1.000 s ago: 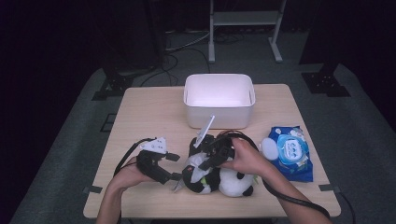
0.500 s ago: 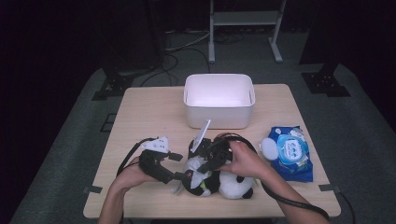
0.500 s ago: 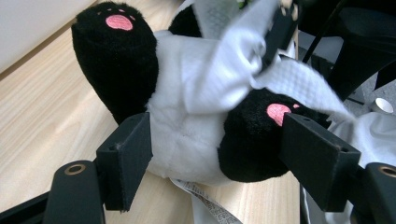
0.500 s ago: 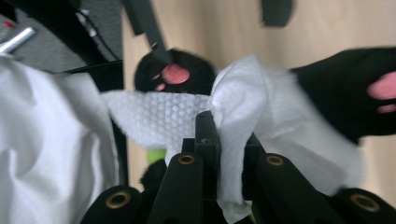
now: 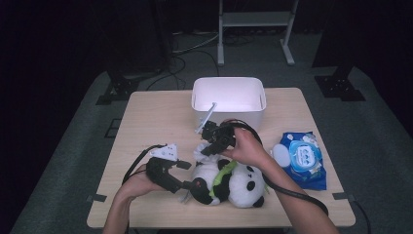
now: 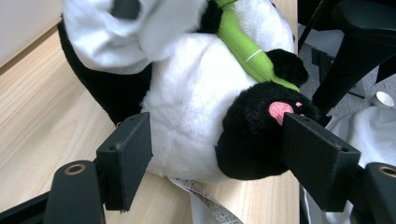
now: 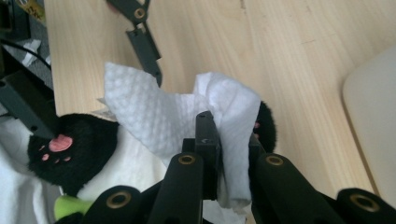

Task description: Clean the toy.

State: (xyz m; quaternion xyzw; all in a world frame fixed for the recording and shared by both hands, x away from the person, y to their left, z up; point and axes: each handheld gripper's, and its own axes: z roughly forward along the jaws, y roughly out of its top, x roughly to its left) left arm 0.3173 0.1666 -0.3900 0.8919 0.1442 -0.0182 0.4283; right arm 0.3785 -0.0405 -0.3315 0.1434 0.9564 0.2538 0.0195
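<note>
Near the table's front edge, the right gripper (image 7: 219,154) pinched a white wipe (image 7: 154,116) directly over the panda (image 5: 234,180); the left gripper (image 6: 219,154) stood open astride its black foot (image 6: 261,135).

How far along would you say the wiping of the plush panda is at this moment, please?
Done: a white textured wipe is out and pinched in the shut right gripper. In hand: it lies on the black-and-white plush panda, whose black pink-padded foot sits between the open left gripper jaws. Left: probably more wiping; the white plastic bin looks empty.
</note>
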